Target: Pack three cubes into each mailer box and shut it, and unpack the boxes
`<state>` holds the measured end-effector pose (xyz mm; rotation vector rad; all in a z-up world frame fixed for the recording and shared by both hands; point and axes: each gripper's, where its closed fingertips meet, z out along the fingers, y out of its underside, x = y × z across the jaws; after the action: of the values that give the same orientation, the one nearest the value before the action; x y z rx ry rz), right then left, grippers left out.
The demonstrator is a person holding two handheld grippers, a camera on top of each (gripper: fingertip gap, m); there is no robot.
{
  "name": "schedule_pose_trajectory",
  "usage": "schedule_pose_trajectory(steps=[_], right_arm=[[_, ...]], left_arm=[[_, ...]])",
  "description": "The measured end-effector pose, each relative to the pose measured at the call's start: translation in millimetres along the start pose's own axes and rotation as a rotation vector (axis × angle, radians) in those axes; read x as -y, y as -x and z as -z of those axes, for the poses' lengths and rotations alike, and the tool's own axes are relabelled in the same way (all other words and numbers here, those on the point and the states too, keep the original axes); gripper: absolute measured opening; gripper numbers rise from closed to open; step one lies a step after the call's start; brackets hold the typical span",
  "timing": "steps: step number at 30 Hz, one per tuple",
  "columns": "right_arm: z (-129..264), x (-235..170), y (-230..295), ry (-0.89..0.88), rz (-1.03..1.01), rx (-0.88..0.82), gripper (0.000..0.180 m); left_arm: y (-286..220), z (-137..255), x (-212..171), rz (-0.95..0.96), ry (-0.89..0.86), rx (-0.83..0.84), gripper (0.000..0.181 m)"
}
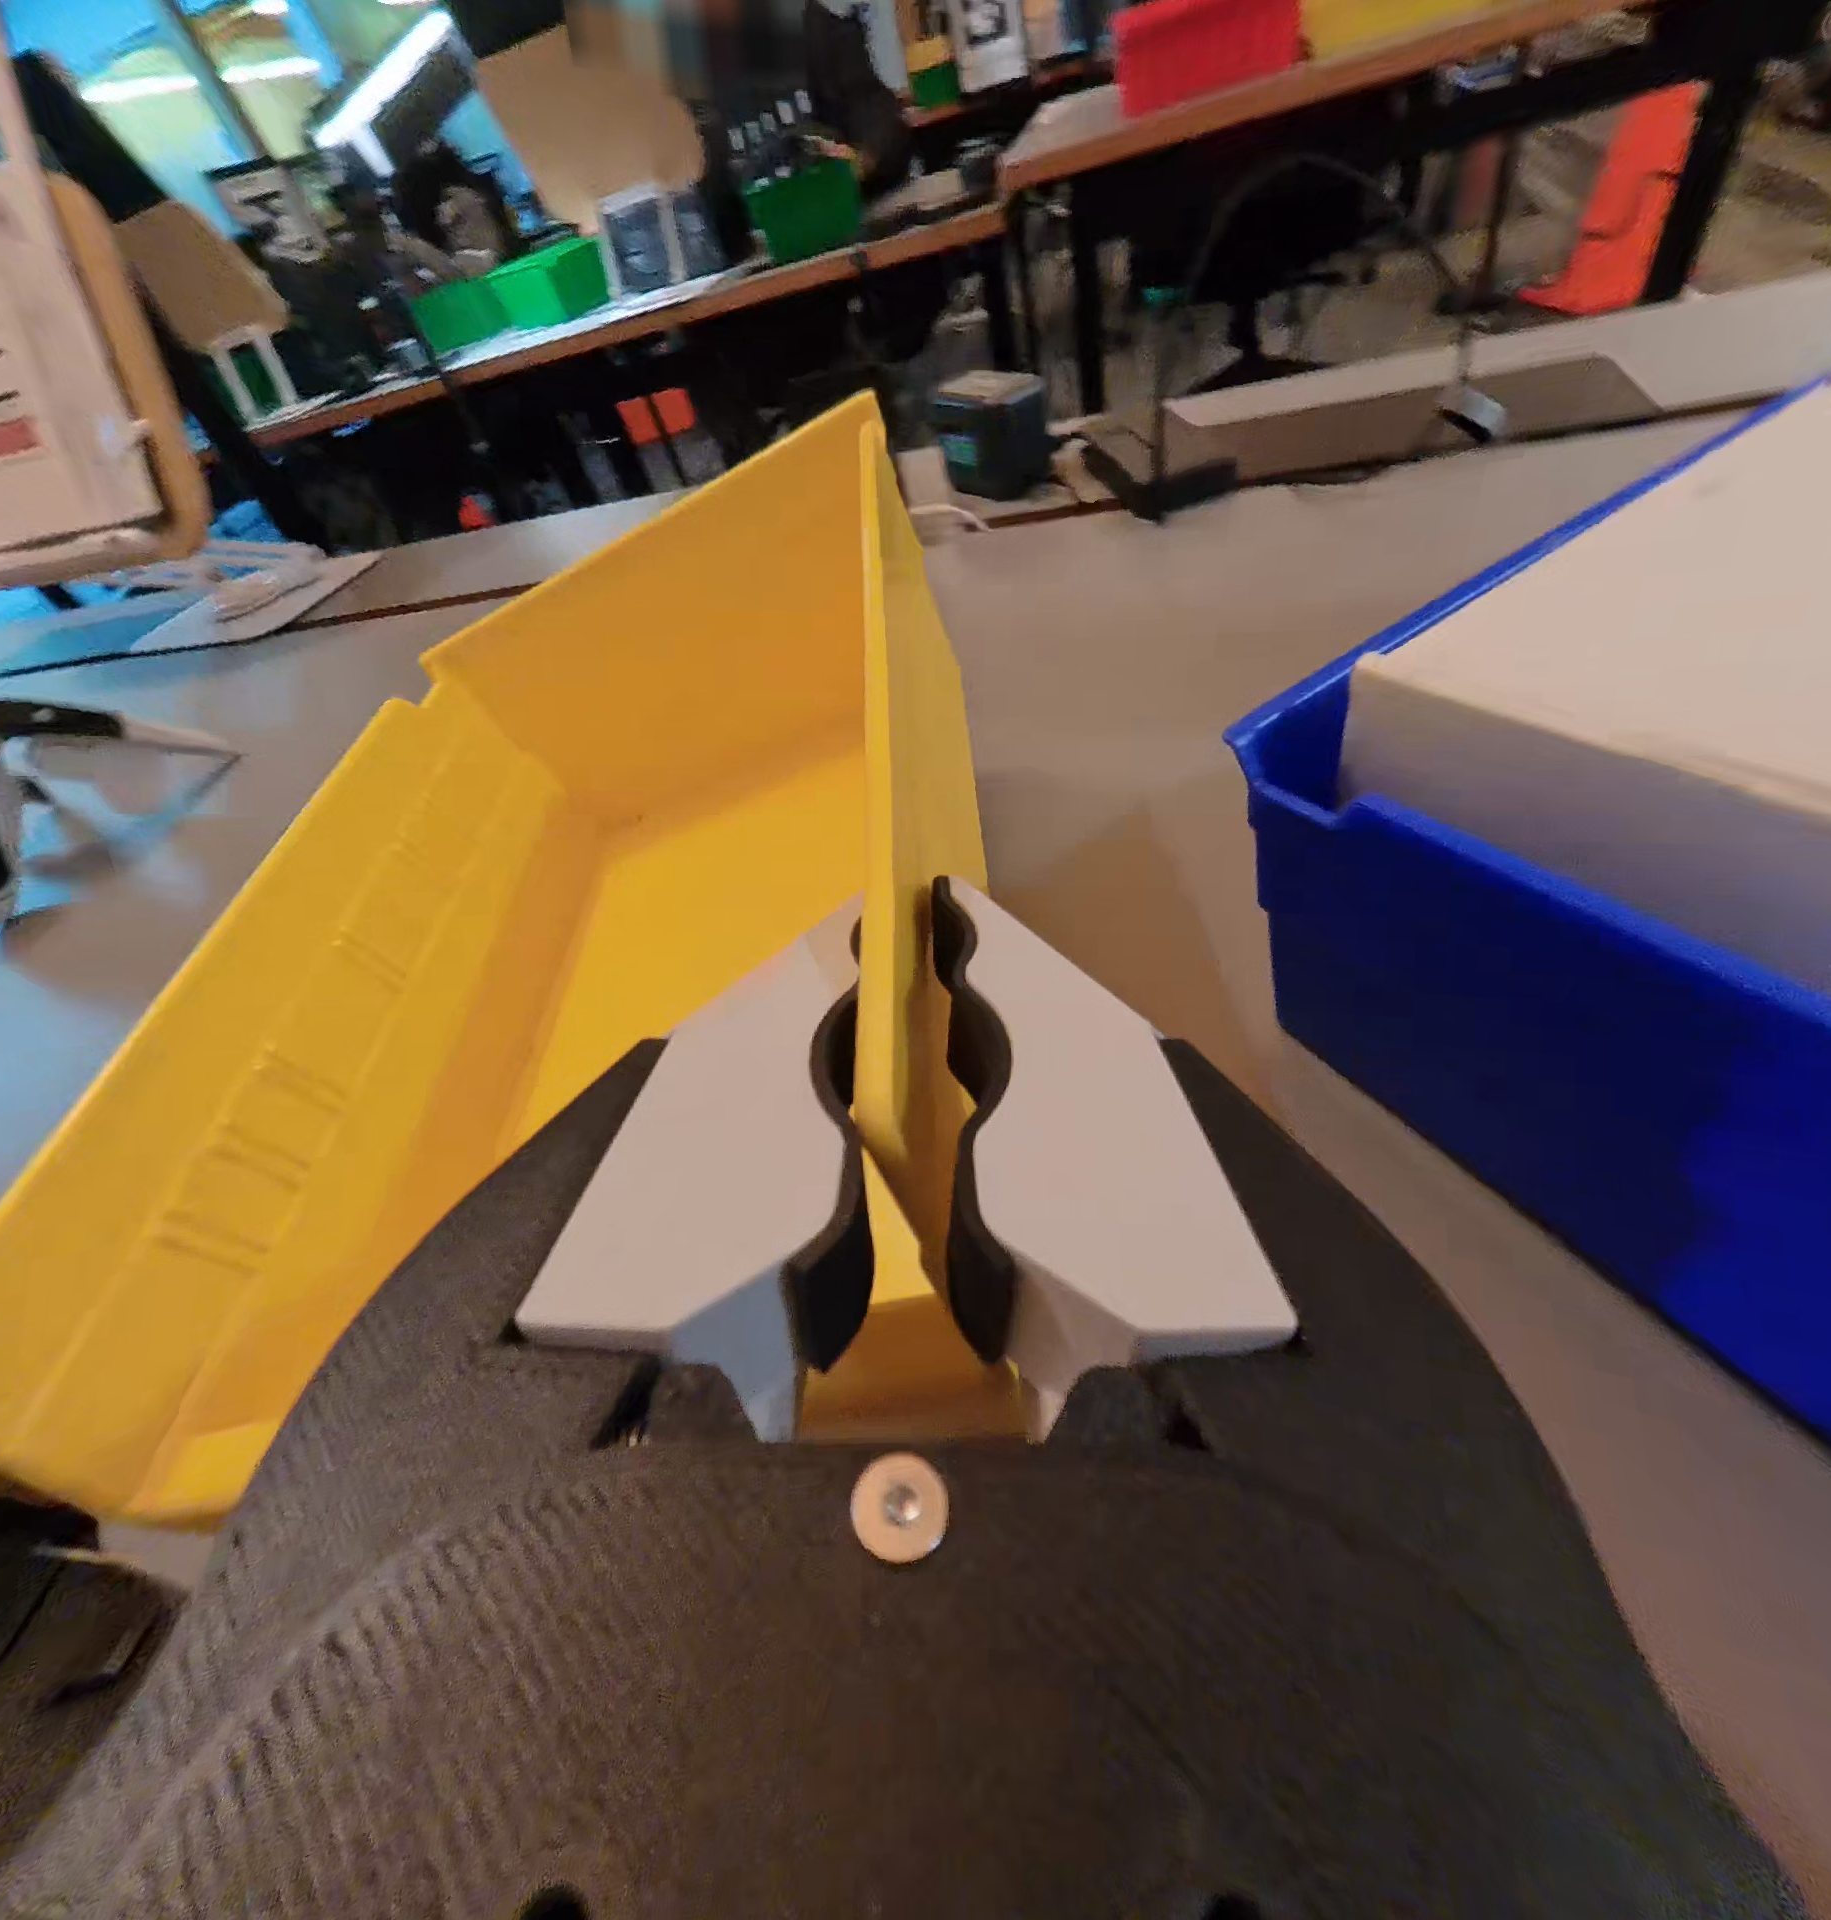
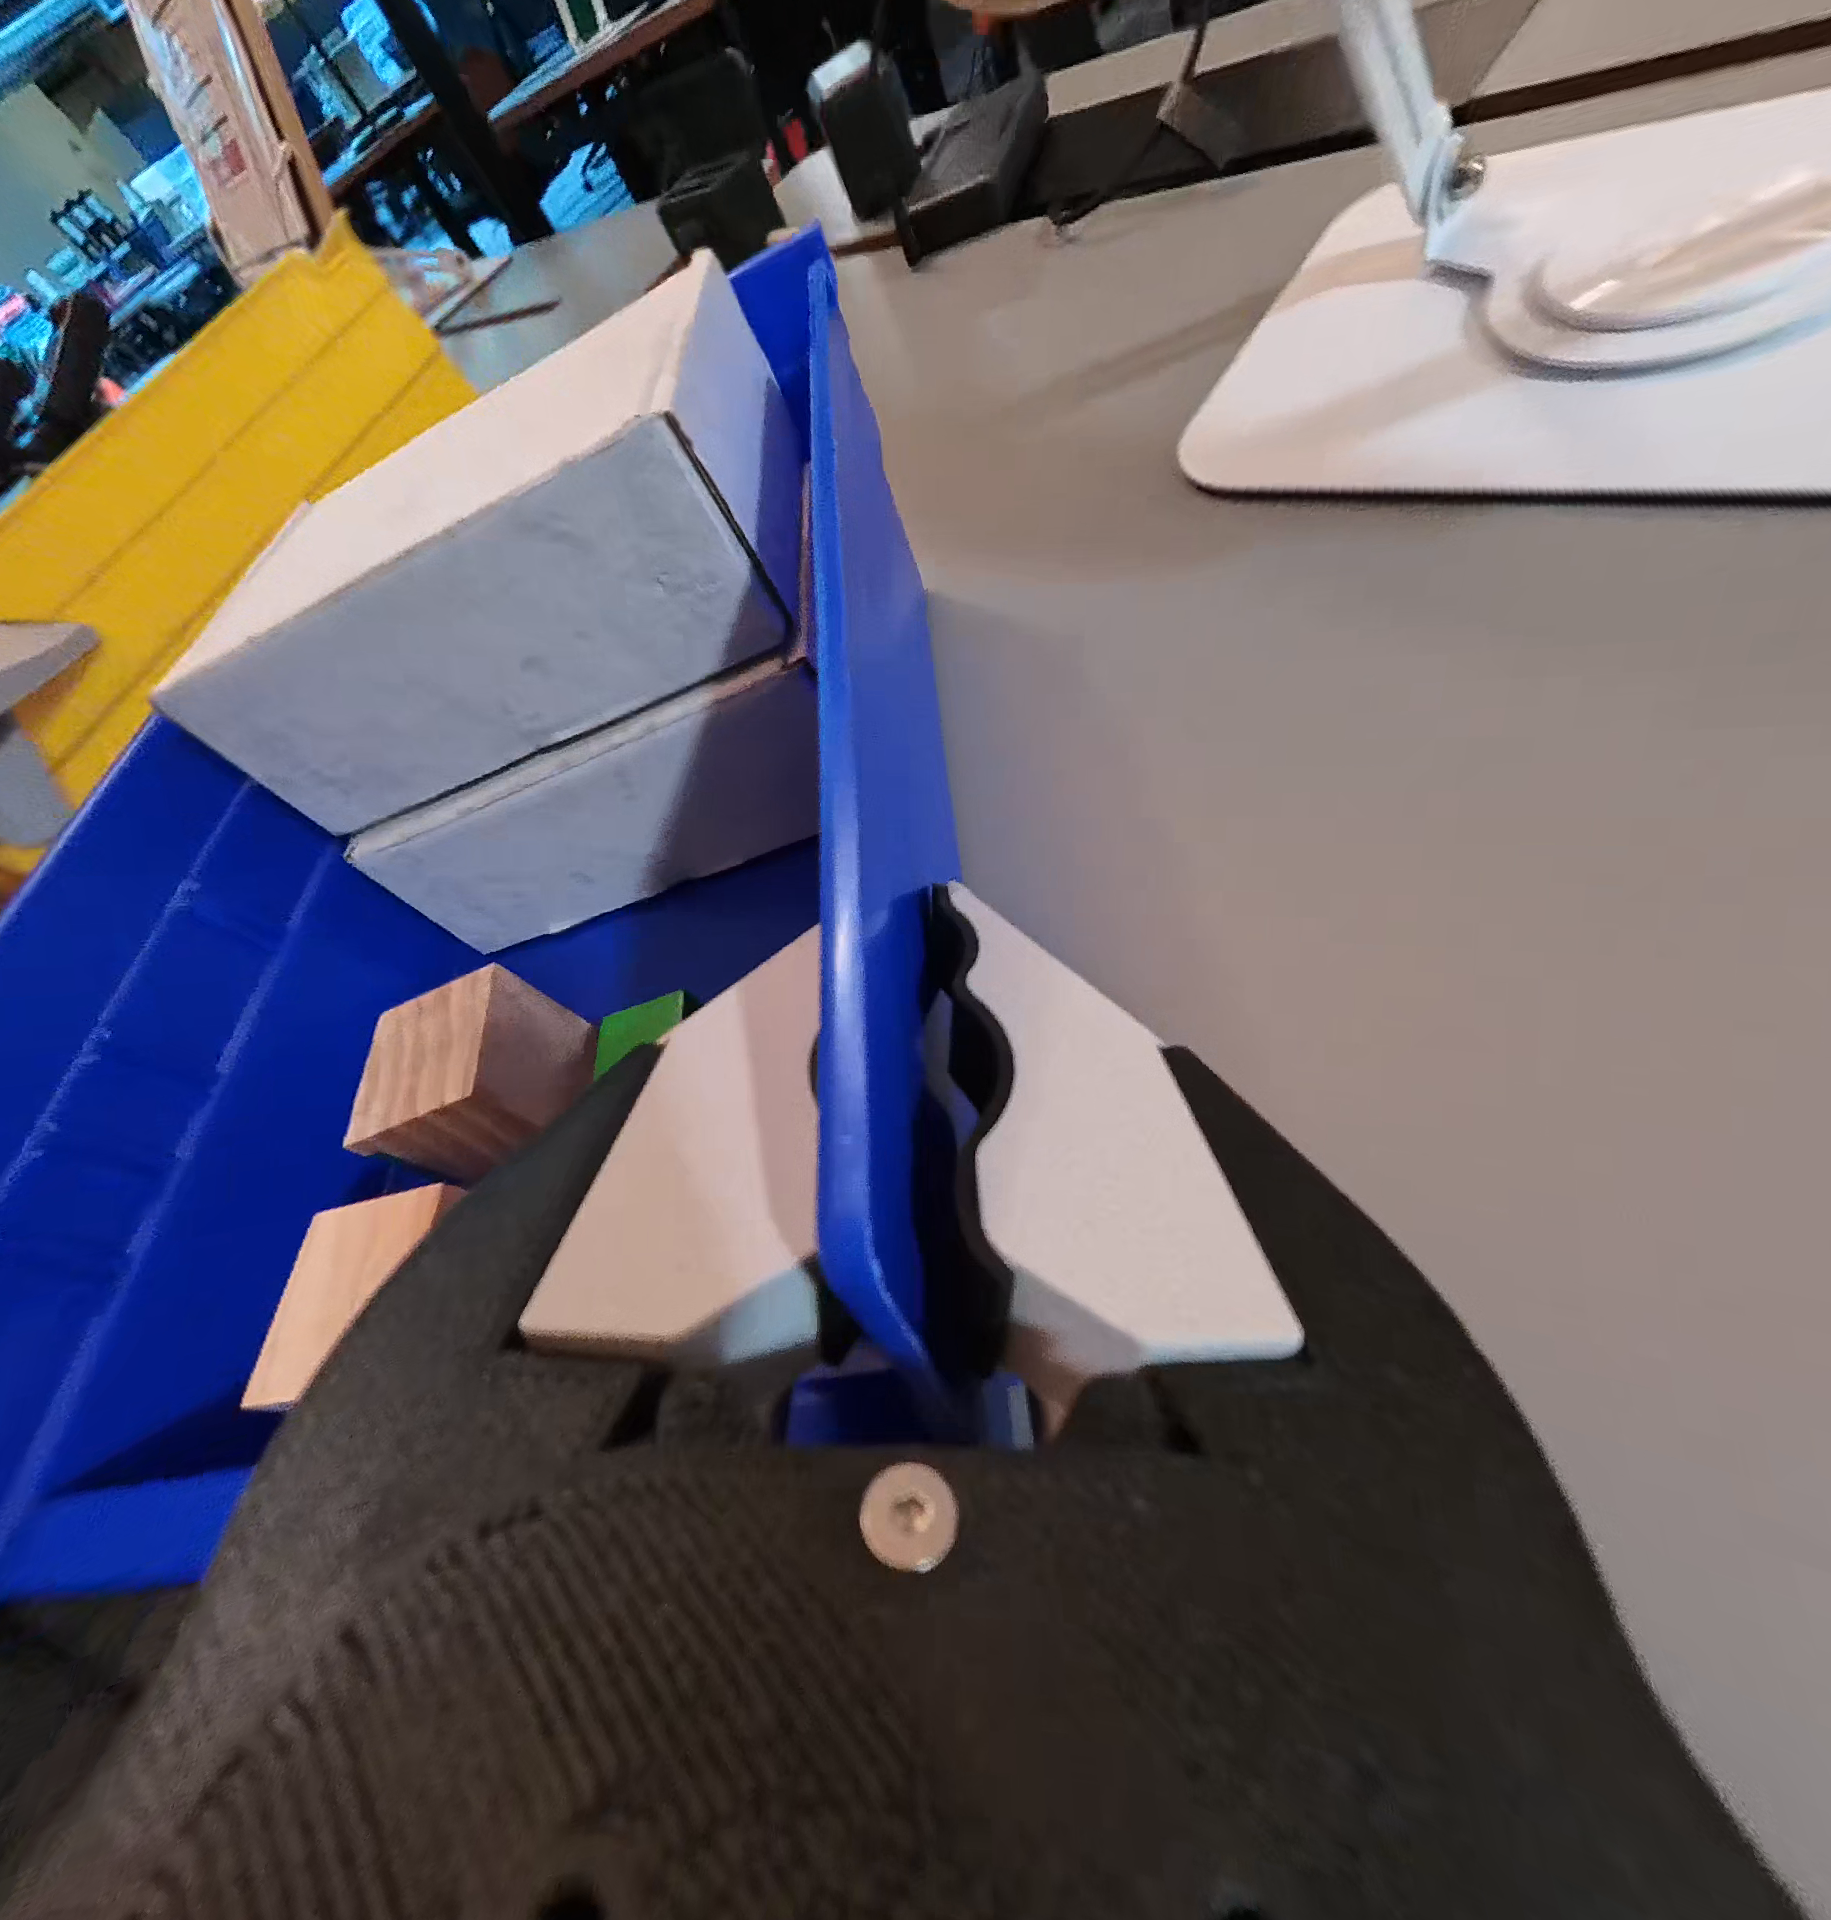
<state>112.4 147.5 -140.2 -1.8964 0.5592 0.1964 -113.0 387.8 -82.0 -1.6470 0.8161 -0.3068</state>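
My left gripper [image 1: 906,935] is shut on the right wall of an empty yellow bin [image 1: 391,1039], which sits tilted over the grey table. My right gripper [image 2: 895,935] is shut on the right wall of a blue bin [image 2: 111,1143]. In the blue bin two closed white mailer boxes [image 2: 475,644] lie stacked at the far end. Two wooden cubes [image 2: 464,1070] and a green cube [image 2: 636,1029] lie nearer my fingers. The blue bin with a white box on top [image 1: 1617,727] also shows at the right of the left wrist view. The yellow bin [image 2: 215,436] shows beyond the blue bin in the right wrist view.
A white lamp base [image 2: 1565,343] stands on the grey table [image 2: 1410,935] to the far right. Clear safety glasses [image 1: 90,769] lie at the left. Benches with green and red bins stand in the background.
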Motion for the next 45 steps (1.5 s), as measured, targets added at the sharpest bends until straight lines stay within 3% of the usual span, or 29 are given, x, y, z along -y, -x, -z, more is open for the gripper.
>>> schedule_pose_trajectory(steps=[1, 7, 13, 17, 20, 25, 30, 35, 39, 42, 45], right_arm=[[-14.0, 0.6, 7.9, -0.017, -0.002, -0.014, 0.006], [-99.8, 8.4, 73.9, -0.079, -0.07, -0.091, 0.009], [-169.0, 0.4, 172.3, -0.067, -0.139, -0.075, 0.035], [-190.1, -7.4, 238.9, 0.034, -0.18, 0.108, 0.063], [-183.0, -13.7, 265.3, 0.072, -0.132, 0.225, 0.06], [-128.3, 1.7, 250.3, -0.012, -0.066, 0.351, 0.055], [-33.5, 23.9, 160.3, -0.134, 0.144, 0.304, 0.06], [76.3, 36.9, 34.1, -0.156, 0.254, 0.078, 0.062], [173.4, 42.4, -63.6, -0.227, 0.239, -0.185, 0.061], [233.0, 42.1, -110.2, -0.355, 0.153, -0.295, 0.061], [265.7, 28.9, -139.2, -0.408, 0.036, -0.33, 0.063]], left_arm=[[12.4, 1.4, 1.4, 0.016, 0.001, 0.014, 0.001], [89.0, 26.2, 21.8, 0.118, -0.066, 0.048, 0.001], [144.5, 62.7, 55.7, 0.066, -0.165, 0.198, 0.001], [153.3, 88.4, 76.5, 0.05, -0.215, 0.213, 0.001], [147.1, 99.3, 90.2, 0.079, -0.241, 0.153, 0.001], [114.9, 114.6, 113.5, 0.131, -0.284, -0.008, 0.0], [39.5, 146.2, 149.7, 0.118, -0.296, -0.291, 0.0], [-79.5, 195.1, 169.6, 0.02, -0.279, -0.672, 0.0], [-198.0, 219.3, 155.9, -0.036, -0.242, -0.917, 0.001], [-283.3, 223.2, 135.6, -0.064, -0.225, -1.028, 0.001], [-357.9, 220.6, 117.5, -0.088, -0.257, -1.065, 0.0]])
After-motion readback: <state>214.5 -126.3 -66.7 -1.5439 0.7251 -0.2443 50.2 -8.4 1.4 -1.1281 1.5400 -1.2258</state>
